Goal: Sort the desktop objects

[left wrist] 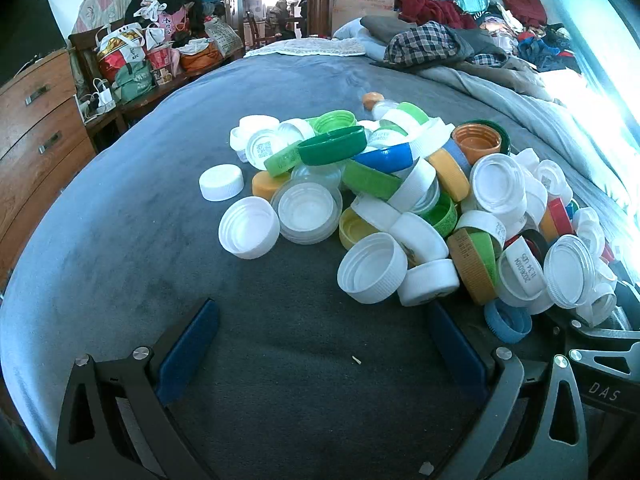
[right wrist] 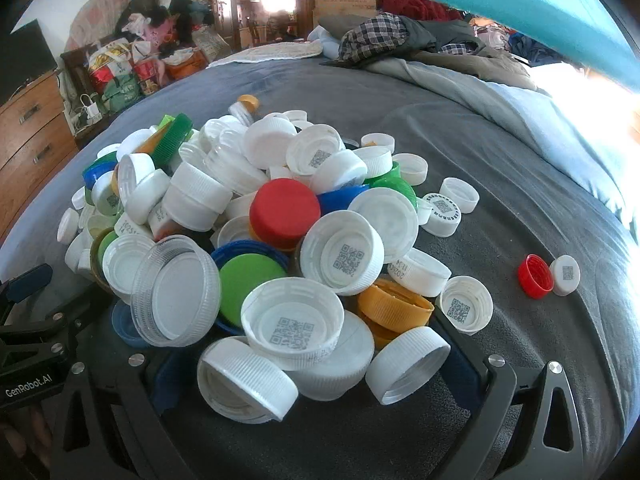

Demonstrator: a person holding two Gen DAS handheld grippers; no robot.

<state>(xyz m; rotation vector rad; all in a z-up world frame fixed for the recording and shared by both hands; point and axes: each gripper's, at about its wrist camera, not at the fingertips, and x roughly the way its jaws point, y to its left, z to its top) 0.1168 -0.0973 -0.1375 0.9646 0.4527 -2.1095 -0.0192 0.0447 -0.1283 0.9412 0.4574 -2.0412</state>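
Bedroom w/ grey bedspread [left wrist: 140, 220]; wood dresser [left wrist: 36, 128] at left, bench w/ bags [left wrist: 132, 60] next to it. Clothes pile [left wrist: 460, 40] at far right, doorway [left wrist: 276, 0] at back. Strong daylight from right.

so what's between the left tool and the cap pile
Bare grey bedcover, save a tiny pale speck, lies between the open left tool and the cap pile, shown in the left wrist view.

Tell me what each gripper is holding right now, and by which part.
Nothing is held. The left gripper is open over bare blanket. The right gripper is open too, its fingers wide around the near caps of the pile, not clamping any.
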